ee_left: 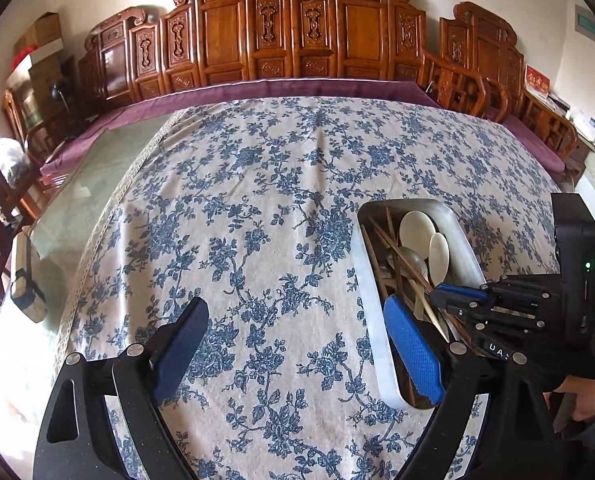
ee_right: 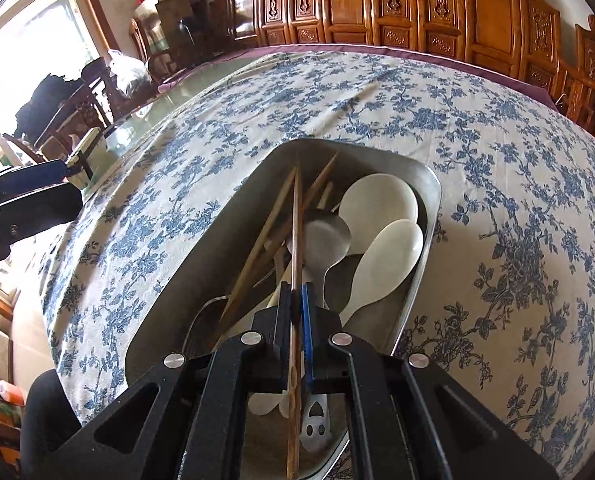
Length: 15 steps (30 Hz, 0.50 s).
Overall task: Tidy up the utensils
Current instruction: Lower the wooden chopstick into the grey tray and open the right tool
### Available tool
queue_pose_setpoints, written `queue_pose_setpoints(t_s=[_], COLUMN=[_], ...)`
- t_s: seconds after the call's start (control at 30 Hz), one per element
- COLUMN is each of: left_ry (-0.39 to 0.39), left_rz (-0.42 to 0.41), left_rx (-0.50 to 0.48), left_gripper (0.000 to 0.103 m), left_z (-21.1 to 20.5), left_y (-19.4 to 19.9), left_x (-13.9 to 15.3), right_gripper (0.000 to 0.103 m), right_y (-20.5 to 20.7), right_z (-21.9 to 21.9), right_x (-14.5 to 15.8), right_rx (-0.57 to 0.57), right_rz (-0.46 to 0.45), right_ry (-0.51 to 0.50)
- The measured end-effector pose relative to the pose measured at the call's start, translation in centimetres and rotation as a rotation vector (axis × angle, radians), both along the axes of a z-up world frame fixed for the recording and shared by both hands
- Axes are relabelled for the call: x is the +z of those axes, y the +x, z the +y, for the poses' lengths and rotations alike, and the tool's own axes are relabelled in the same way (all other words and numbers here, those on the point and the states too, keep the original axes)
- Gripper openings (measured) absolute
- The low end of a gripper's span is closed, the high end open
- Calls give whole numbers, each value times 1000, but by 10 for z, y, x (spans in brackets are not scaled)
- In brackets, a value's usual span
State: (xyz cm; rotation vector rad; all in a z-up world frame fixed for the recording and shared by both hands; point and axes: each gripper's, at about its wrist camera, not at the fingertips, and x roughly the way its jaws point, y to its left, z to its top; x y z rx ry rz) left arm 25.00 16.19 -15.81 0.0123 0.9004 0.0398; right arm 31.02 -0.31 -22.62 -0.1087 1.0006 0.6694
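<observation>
The right gripper [ee_right: 296, 304], clamped on a chopstick [ee_right: 295, 240] above the tray [ee_right: 425, 240], should lower and release; the left gripper [ee_left: 297, 344] gapes empty alongside.

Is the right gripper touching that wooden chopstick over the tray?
Touching. The right wrist view shows the right gripper shut on the chopstick, which runs between its fingers above the metal tray.
</observation>
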Motion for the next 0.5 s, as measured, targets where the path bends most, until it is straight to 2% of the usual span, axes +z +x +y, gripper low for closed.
queue_pose_setpoints(t_s=[0.2, 0.33, 0.37, 0.4, 0.5], left_ry=[5, 7, 8, 8, 8], left_rz=[8, 13, 14, 15, 15], left_rx=[-3, -5, -5, -6, -6], left_gripper=[86, 86, 86, 86, 86], left_z=[-4, -6, -7, -7, -8], left_y=[1, 1, 1, 1, 2], left_x=[-4, -6, -7, -7, -7], right_gripper=[7, 7, 10, 19, 22], right_y=[-1, 1, 2, 3, 1], right_z=[0, -1, -2, -3, -10], right_x=[7, 9, 9, 8, 9], right_rx=[11, -9, -12, -13, -18], right_rz=[19, 21, 22, 19, 3], right_ry=[55, 52, 53, 51, 55])
